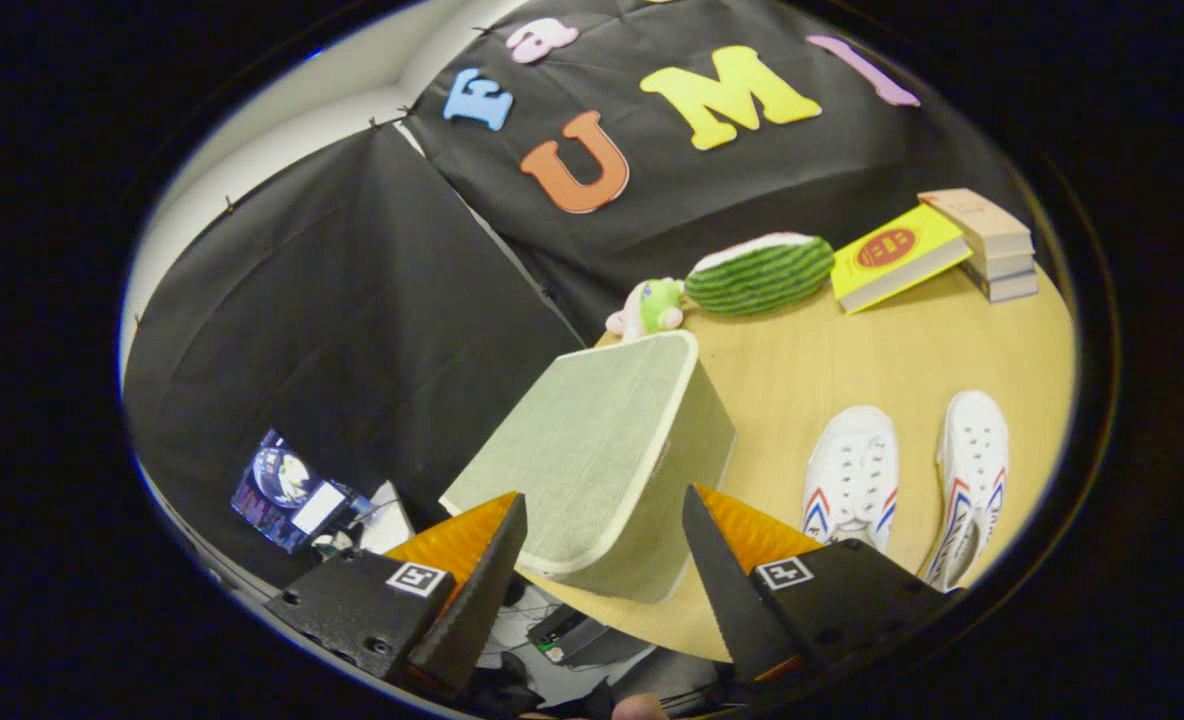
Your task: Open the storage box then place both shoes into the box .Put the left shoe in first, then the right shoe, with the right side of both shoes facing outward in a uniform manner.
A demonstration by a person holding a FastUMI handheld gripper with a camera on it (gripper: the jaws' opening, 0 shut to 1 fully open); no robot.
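Gripper [602, 590] hovering, fingers spread, gripping nothing, above lidded storage box [602, 460] on table [852, 350]; shoes [852, 475] lying alongside.

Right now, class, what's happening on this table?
A person holds a gripper, its fingers open and apart just in front of a closed storage box at the table's edge. Nothing is gripped. Two white shoes lie side by side next to the box. Further back sit a watermelon toy and some books.
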